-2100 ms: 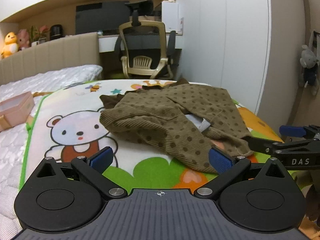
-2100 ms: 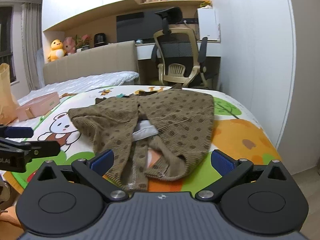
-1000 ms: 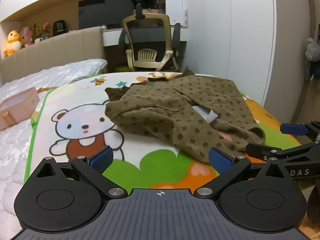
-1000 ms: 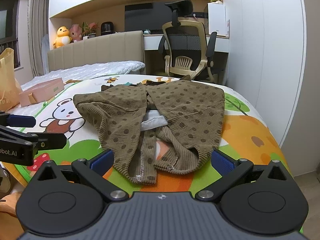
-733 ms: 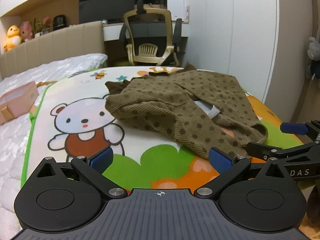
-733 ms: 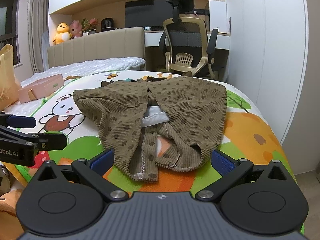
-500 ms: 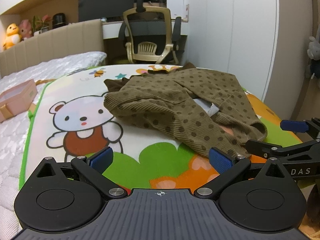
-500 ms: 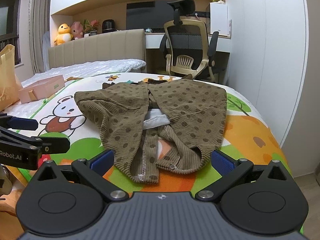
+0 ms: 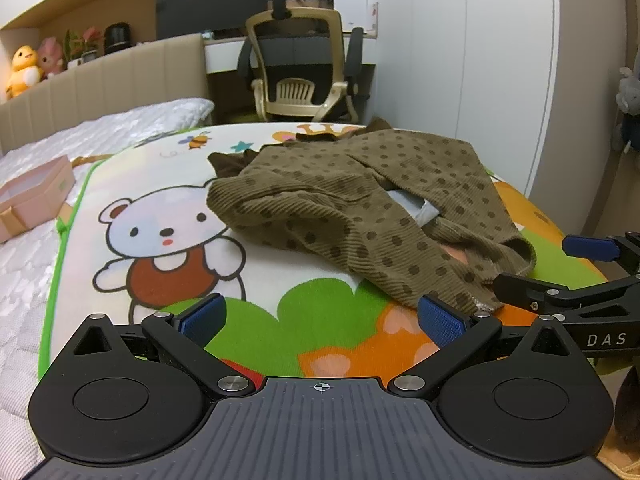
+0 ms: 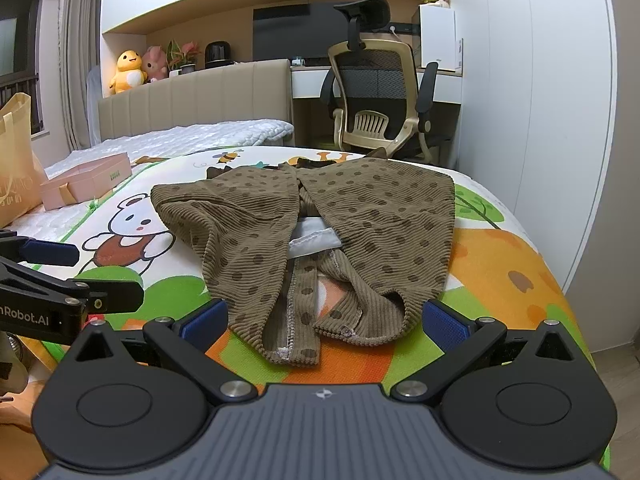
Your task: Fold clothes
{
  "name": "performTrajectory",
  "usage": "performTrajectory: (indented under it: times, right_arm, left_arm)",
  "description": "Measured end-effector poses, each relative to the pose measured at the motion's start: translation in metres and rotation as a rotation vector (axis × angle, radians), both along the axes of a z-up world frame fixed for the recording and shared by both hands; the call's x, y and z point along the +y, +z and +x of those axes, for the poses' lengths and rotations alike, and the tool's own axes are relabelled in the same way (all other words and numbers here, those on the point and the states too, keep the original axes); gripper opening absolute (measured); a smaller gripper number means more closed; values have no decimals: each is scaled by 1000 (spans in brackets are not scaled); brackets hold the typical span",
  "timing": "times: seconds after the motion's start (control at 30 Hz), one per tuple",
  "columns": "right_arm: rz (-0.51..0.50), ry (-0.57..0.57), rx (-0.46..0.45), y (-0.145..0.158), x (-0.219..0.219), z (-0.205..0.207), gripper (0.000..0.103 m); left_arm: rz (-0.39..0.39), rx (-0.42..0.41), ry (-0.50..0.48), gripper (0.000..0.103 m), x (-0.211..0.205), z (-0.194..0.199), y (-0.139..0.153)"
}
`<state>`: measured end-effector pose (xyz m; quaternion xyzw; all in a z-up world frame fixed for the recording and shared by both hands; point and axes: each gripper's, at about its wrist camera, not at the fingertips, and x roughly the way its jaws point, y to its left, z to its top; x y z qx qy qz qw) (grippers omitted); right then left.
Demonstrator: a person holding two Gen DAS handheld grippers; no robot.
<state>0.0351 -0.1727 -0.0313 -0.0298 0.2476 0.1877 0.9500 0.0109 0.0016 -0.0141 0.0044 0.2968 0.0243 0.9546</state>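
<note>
Bed (image 10: 224, 136): white quilted cover, beige headboard, fills left and centre of both views. Cartoon play mat (image 9: 168, 184) (image 10: 500, 248) spread over it; white bear print at centre left, green and orange shapes toward the lower frame.

Brown polka-dot garment (image 9: 360, 200) (image 10: 320, 220): ribbed knit, lies crumpled on the mat, centre right in the left wrist view, dead centre in the right wrist view. Two flaps folded inward; a white inner label patch (image 10: 314, 242) shows between them, no legible print.

Office chair (image 10: 380, 100), upper centre, beyond the bed. Pink gift box (image 10: 86, 184) at left edge on the quilt; small dark lettering on its side, too small to read.

Left tool (image 9: 320, 320): blue pads spread wide, nothing between them, low over the mat, garment hem just beside its right pad. Its body reads "nRobot.AI", partly cut off, at left edge of the right wrist view.

Right tool (image 10: 322, 322): pads spread wide, hem lying between them, not pinched. Its arm reads "DAS" at right edge of the left wrist view.
</note>
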Motion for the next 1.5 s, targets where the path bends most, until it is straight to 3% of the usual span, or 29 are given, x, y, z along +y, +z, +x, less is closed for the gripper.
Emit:
performTrajectory:
  times: [0.87, 1.07, 1.2, 1.3, 1.5]
  right_arm:
    - [-21, 31, 33, -2, -1, 15, 103]
    - [-2, 54, 82, 10, -5, 63, 103]
    - [3, 18, 128, 14, -6, 114, 103]
    - [0, -17, 182, 7, -9, 146, 103]
    - [50, -52, 324, -16, -11, 172, 103]
  left_arm:
    - [-25, 38, 5, 103, 10, 12, -2]
    - [-27, 58, -48, 103, 32, 56, 17]
    - [-122, 104, -68, 103, 55, 106, 26]
    - [-178, 133, -72, 103, 69, 143, 28]
    - [-180, 170, -79, 103, 82, 191, 15]
